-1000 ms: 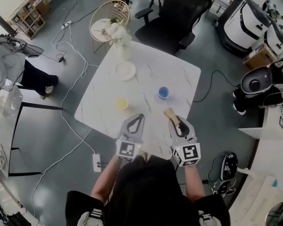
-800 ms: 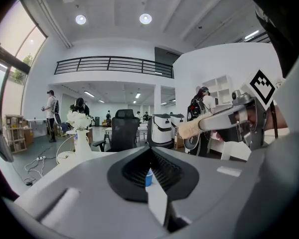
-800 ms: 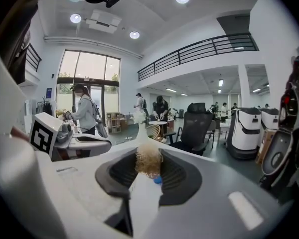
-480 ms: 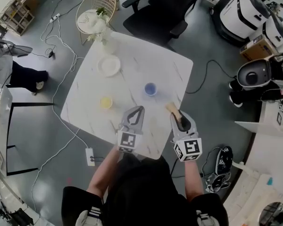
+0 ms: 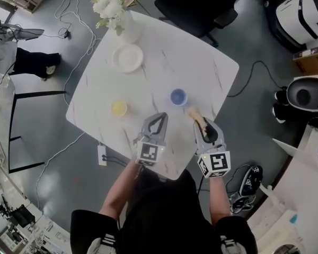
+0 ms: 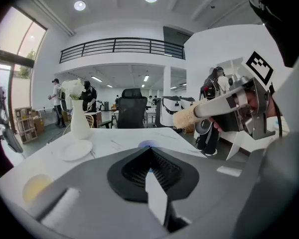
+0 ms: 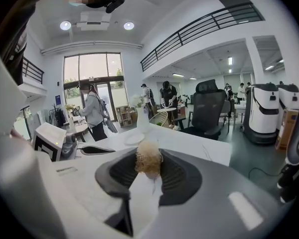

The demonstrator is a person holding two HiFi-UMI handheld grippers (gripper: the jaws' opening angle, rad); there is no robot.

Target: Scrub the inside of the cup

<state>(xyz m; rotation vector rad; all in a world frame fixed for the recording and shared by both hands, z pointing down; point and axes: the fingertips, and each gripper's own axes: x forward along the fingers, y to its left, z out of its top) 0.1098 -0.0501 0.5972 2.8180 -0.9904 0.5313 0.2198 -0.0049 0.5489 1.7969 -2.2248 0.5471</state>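
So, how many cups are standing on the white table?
2: a blue cup near the middle of the table, and a yellow cup left of it, toward the left edge. None seems hidden.

Head camera looks steeply down from above the table [image 5: 185,62]; both gripper cameras sit low behind their jaws, facing level across it; all three share vase [image 5: 128,30] and plate [image 5: 128,58], head and left gripper views also the blue cup [image 5: 178,96]

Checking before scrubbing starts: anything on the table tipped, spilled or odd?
Nothing stands out: blue cup, yellow cup and vase stand upright, plate lies flat, no spill shows on the table.
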